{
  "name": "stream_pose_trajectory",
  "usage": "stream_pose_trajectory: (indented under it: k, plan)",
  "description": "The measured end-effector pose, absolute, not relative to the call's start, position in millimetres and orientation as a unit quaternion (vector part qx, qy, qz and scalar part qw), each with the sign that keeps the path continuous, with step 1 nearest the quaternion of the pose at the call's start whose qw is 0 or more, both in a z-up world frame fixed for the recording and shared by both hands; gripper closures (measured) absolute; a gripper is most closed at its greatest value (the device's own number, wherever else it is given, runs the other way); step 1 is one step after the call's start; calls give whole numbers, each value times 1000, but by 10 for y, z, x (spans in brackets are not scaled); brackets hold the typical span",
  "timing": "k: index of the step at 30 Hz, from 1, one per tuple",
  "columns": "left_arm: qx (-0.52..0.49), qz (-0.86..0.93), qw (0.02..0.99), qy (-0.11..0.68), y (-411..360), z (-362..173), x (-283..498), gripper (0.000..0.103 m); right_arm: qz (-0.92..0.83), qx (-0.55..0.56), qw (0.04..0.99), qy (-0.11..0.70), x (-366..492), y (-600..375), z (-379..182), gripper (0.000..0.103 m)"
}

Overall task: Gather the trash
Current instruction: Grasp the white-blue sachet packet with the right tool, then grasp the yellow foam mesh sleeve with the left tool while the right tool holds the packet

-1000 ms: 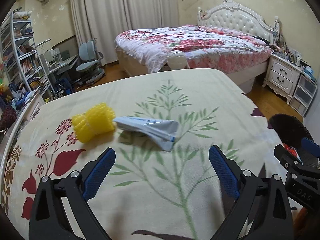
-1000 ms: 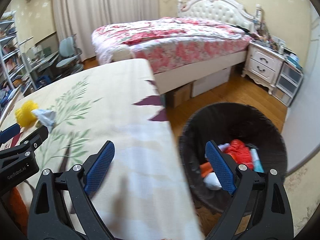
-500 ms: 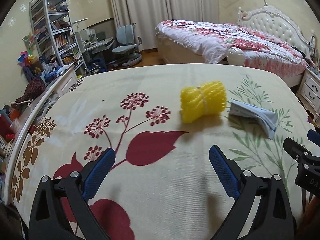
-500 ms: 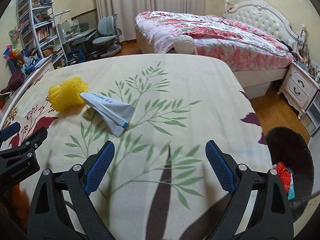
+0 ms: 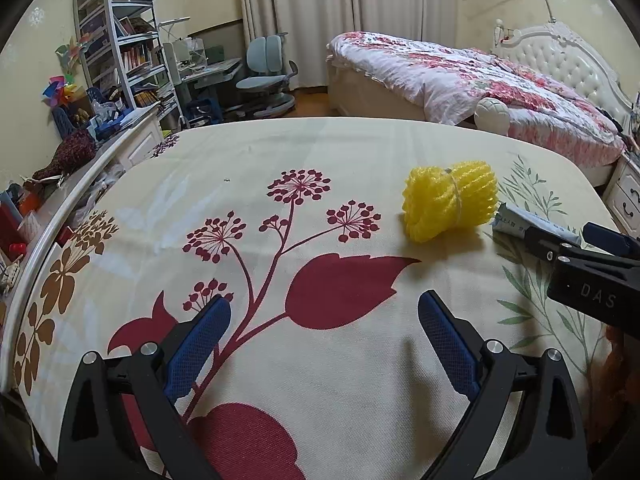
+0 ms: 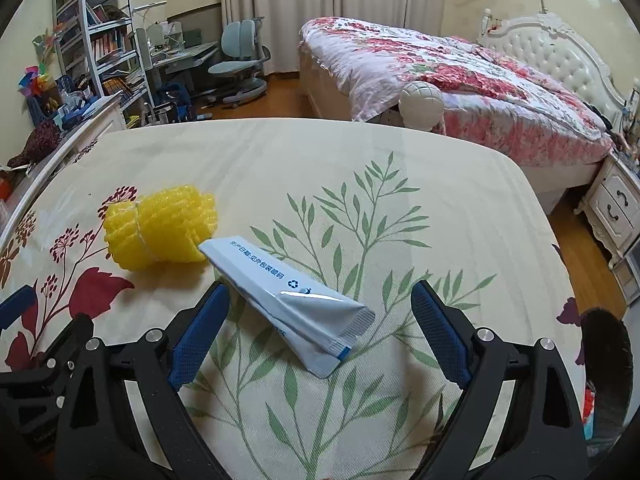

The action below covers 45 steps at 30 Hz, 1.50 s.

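A yellow foam net bundle lies on the flowered tablecloth, ahead and right of my open, empty left gripper. It also shows in the right wrist view. A flattened white-blue tube wrapper lies beside it, its near end between the spread fingers of my open right gripper, a little above the cloth. In the left wrist view the wrapper is partly hidden behind the right gripper's body.
A dark trash bin with some trash stands off the table's right edge. A bed, a nightstand, a desk with chair and shelves lie beyond. The table's left edge runs along a cluttered counter.
Both grippers have swung left, away from the bin. The right gripper has come up close over the wrapper; the left now faces the foam bundle. Both stay open.
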State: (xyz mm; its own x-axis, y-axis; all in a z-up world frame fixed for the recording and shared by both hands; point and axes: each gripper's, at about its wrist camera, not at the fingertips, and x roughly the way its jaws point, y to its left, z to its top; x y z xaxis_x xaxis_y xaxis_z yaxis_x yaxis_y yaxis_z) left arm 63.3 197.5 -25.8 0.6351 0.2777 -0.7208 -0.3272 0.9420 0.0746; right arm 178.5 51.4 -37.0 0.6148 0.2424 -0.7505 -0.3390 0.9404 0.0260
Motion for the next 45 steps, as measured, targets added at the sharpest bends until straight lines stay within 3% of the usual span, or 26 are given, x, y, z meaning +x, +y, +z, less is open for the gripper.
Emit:
stream_pose_trajectory:
  k: [4,7,20,21,23,33,37,45]
  plan:
    - [-38,167,903,395,1997,-277,633,9,170,-50,891,417,1752,545,-392,13]
    - [-43,167,901,397,2021,-283,639,9,181,-50,887,423,1673,589,-415,22]
    - [-44,167,901,398,2035,-282,638,9,161,-60,899,404,1775,617,-380,24]
    - [-43,166,901,397,2032,-283,639,9,161,-59,898,405,1796,617,-386,25]
    - [-39,164,902,398,2015,-292,647,9,161,-57,895,411,1846,617,-401,43]
    - [-18,144,908,392,1868,-261,743,9,132,-38,899,417,1992,423,-411,58]
    - [-9,131,912,388,1772,-243,818,9,125,-28,897,423,2018,278,-434,72]
    - [6,107,920,377,1664,-205,981,9,123,-16,897,423,1986,118,-438,74]
